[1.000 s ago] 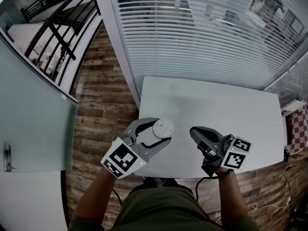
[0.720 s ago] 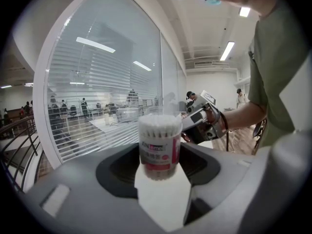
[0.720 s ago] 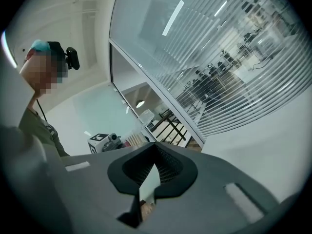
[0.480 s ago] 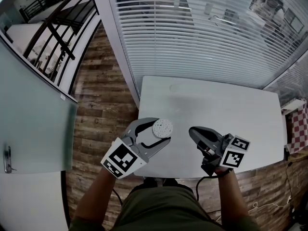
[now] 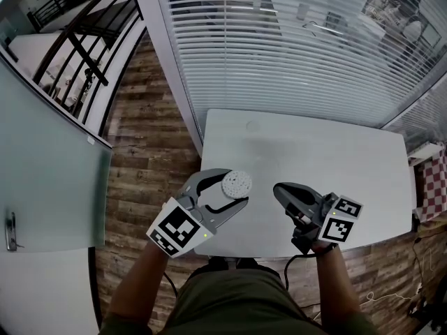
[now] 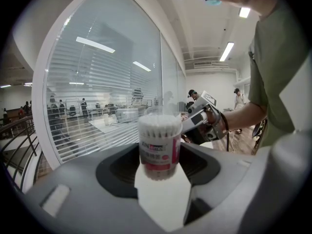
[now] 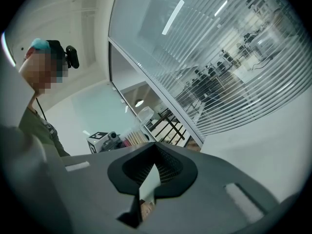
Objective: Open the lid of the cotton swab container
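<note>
A clear cotton swab container [image 5: 236, 183] with a pink label is held upright over the white table's near left part, with my left gripper [image 5: 238, 190] shut on its sides. In the left gripper view the container [image 6: 159, 147] stands between the jaws, its white swab tips packed at the top. The right gripper view shows the container [image 7: 134, 136] from the side, with a clear domed lid [image 7: 145, 114] over it. My right gripper [image 5: 279, 190] hovers to the container's right, apart from it, shut with nothing in it; its jaws [image 7: 151, 172] meet.
The white table [image 5: 335, 159] stands against a glass wall with horizontal blinds [image 5: 293, 47]. Wooden floor [image 5: 147, 152] lies to the left. A red checkered cloth [image 5: 431, 187] sits past the table's right edge. The person's body is close behind the front edge.
</note>
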